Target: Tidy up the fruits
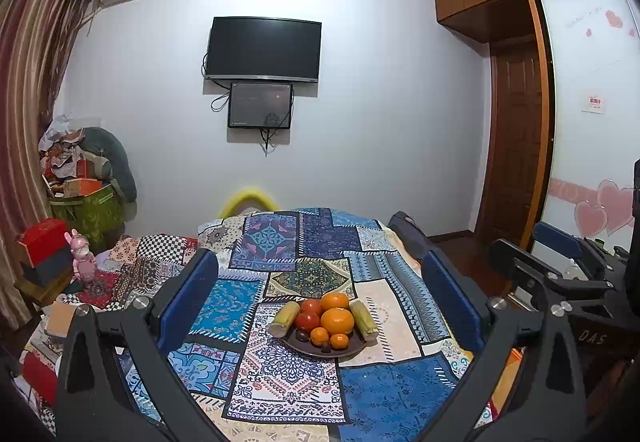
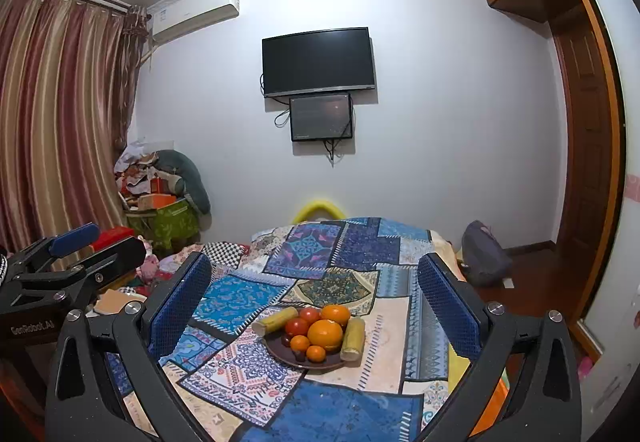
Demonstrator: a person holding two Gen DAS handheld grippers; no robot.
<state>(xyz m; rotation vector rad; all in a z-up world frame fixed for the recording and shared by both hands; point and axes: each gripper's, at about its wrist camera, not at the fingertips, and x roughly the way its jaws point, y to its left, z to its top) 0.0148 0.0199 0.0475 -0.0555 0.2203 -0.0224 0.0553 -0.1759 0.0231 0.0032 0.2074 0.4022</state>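
Both wide open and holding nothing, left hand-held gripper (image 1: 320,294) and right hand-held gripper (image 2: 314,298), up above plate (image 1: 308,349) of fruit (image 1: 337,321) on bed (image 1: 288,386).

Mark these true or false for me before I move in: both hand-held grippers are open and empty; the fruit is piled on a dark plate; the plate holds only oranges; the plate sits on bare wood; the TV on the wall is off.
1. Both the left hand-held gripper and the right hand-held gripper are open and empty. True.
2. The fruit is piled on a dark plate. True.
3. The plate holds only oranges. False: beside the oranges lie red tomatoes and two corn cobs.
4. The plate sits on bare wood. False: it rests on a patchwork cloth.
5. The wall TV is off. True: its screen is dark.
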